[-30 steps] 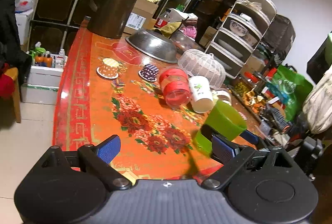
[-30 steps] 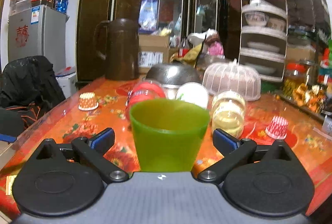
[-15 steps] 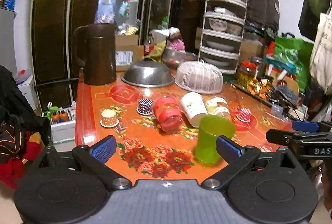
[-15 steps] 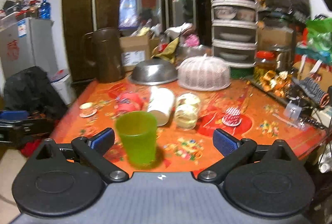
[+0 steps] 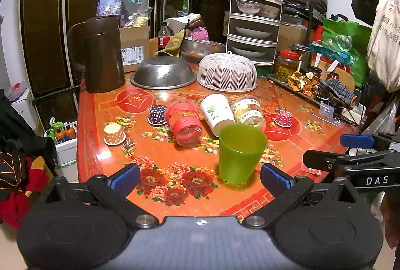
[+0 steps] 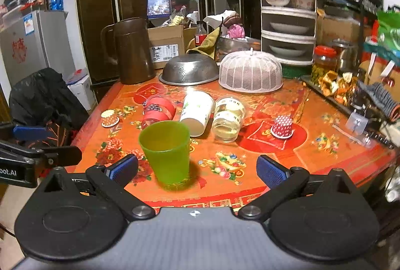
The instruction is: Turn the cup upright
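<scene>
A cluttered red floral table (image 5: 175,162) is filling the left wrist view, cabinets looming behind. The left gripper (image 5: 200,176) is hanging wide apart at the near edge, gripping nothing. The green cup (image 5: 240,153) is standing upright, mouth up, just ahead and toward the right finger. Beyond it a red jar (image 5: 184,125) and a white cup (image 5: 218,112) are lying on their sides.

Over to the right wrist view: the right gripper (image 6: 197,170) is also spread wide and empty, the cup (image 6: 165,151) sitting just ahead by its left finger, touching neither.
</scene>
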Demonstrator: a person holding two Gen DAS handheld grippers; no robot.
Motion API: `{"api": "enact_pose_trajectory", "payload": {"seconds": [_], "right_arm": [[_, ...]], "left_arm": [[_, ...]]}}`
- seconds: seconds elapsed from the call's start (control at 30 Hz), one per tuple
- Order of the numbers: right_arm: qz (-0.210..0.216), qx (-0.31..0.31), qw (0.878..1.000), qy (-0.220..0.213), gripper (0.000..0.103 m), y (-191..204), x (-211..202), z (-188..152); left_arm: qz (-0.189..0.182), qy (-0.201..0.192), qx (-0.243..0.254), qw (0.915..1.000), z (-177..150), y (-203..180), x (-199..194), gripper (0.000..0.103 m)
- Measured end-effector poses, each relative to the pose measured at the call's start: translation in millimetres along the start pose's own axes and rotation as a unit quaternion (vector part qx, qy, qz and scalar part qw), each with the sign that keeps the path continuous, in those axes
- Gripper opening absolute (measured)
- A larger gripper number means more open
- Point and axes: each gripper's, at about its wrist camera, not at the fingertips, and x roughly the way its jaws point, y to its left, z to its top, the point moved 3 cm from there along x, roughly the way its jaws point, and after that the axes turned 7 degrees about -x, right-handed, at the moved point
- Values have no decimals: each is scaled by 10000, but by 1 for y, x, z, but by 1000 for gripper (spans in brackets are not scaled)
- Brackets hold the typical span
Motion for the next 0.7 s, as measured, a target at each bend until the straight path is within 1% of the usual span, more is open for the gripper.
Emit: {"api": "enact_pose_trajectory", "payload": {"seconds": [0.27, 0.7], "right_arm": [[65, -10, 10000, 63, 102, -1, 3, -3], [162, -2, 9999, -37, 102, 1, 3, -2]], "left_arm": [[86, 82, -22, 9999, 1, 0, 4, 103], [203, 161, -12, 9997, 0, 2, 9, 103]]}}
